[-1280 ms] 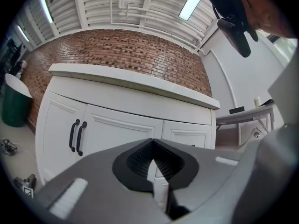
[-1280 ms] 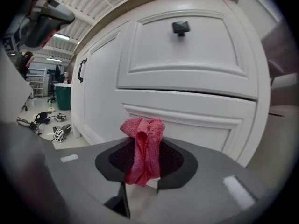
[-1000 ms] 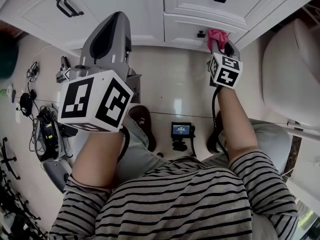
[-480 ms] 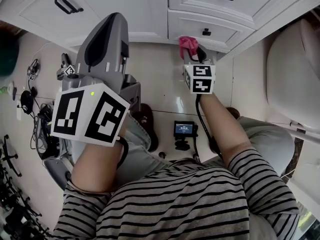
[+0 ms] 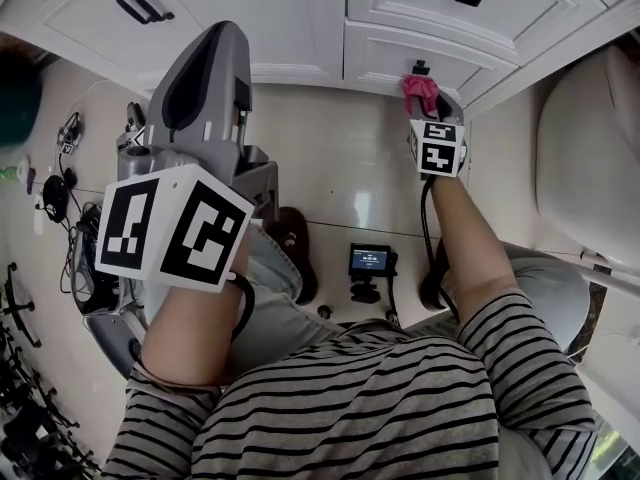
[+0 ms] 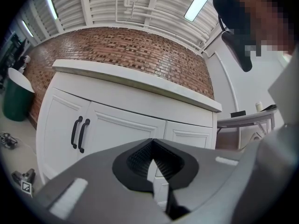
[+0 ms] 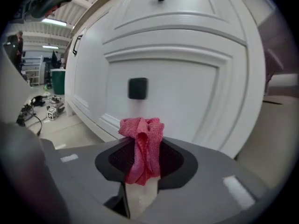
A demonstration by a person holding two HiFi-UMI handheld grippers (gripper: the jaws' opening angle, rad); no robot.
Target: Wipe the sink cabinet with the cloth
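Sink cabinet (image 5: 300, 13); cloth (image 7: 142, 139) in right gripper (image 7: 141, 164)

Cloth (image 7: 142, 133) in right tongs (image 7: 140, 146), just before sink cabinet (image 7: 187, 78).

My head camera looks steeply down onto the foot of the white panelled sink cabinet (image 5: 290, 28). The camera on my left claw (image 6: 152, 146) sits low and well back, tilted up at its doors. The one on my right claw (image 7: 140, 146) sits close to the small square black drawer knob (image 7: 138, 88), also in the head view.
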